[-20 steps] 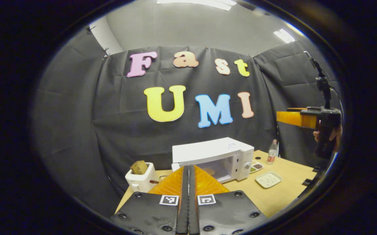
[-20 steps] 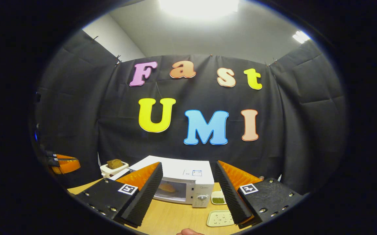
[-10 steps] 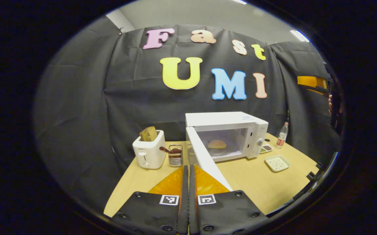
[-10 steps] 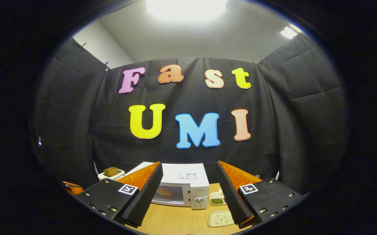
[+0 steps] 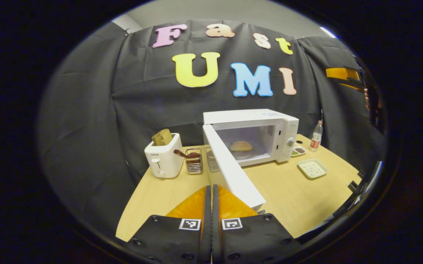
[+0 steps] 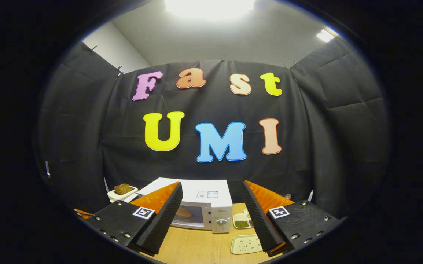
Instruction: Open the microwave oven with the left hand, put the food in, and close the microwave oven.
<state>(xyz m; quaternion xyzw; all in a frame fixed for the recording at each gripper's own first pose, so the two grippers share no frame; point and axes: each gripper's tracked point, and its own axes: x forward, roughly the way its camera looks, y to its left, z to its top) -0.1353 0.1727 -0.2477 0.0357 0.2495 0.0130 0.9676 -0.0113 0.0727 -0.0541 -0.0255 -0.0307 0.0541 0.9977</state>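
Left gripper view. The left gripper (image 5: 212, 220) sits low, back from the table's near edge, its fingers pressed together with nothing between them. The microwave (image 5: 255, 126) stands toward the far edge of the table (image 5: 153, 198), its door (image 5: 231, 172) swung wide on the left hinge, the free edge reaching toward the near edge just beside the fingertips. The food (image 5: 241, 146), a round bun, lies on the plate inside the cavity. A toaster (image 5: 163, 156) stands toward the far left corner, with a rack (image 5: 194, 161) between it and the door. A tray (image 5: 312, 168) lies to the right of the oven and a bottle (image 5: 316, 135) stands near the far right corner. The right gripper (image 5: 345, 75) hangs high at the right, well apart from the table.

Right gripper view. The right gripper (image 6: 211, 216) is held high, its fingers spread wide and empty. Between them appear the microwave (image 6: 204, 200), the bun (image 6: 184, 212) inside it and the tray (image 6: 246, 244) on the table (image 6: 193, 249).

Handling. The food appears placed; closing remains. The door is probably light, stiff and free on its hinge. It is best pushed on the outer face near the free edge, steadily, since a hard shove could shift the oven.
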